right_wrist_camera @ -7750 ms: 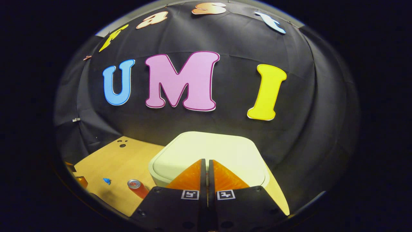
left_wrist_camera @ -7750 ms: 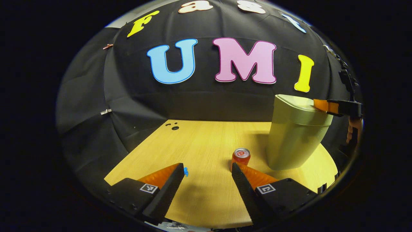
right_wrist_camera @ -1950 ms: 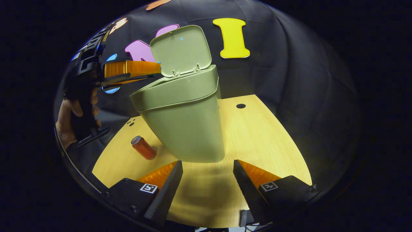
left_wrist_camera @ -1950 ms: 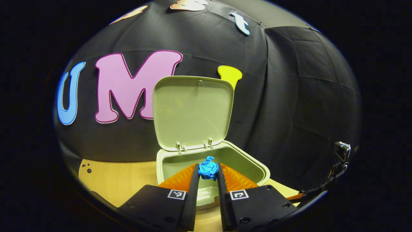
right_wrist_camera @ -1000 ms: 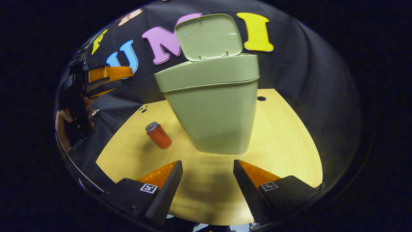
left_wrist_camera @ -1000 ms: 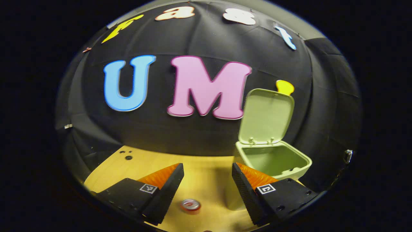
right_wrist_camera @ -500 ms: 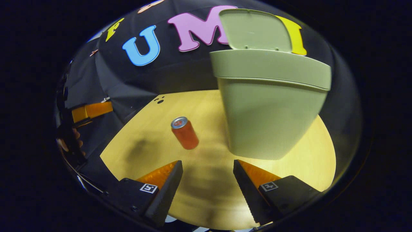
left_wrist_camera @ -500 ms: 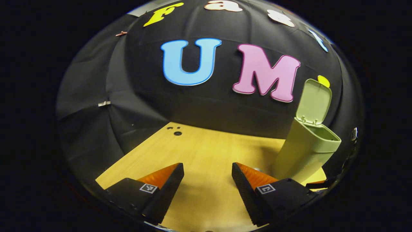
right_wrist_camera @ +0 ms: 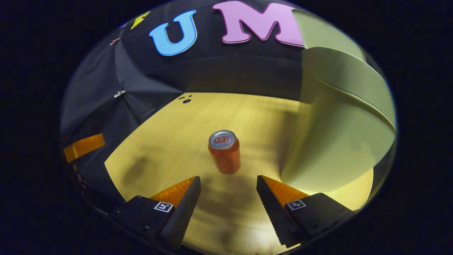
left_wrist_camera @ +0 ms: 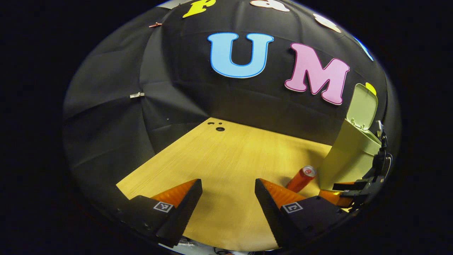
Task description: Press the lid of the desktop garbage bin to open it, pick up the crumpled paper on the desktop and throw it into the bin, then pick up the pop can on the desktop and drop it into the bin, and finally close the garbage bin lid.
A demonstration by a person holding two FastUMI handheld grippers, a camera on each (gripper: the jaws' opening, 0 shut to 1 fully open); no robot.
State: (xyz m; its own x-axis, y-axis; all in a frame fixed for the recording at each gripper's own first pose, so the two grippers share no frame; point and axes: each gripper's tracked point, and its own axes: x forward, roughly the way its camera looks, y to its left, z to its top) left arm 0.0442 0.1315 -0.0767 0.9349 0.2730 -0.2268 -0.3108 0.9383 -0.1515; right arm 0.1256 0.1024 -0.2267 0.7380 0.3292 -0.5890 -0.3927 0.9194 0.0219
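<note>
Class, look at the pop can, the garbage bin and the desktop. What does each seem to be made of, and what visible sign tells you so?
Pop can: likely thin metal, a shiny silvery top over a glossy orange-red painted wall.
Garbage bin: probably moulded plastic, smooth matt pale green, with a thin lid standing open.
Desktop: wood or wood-look laminate; fine straight grain lines, light sheen. Which one, the look leaves open.
</note>
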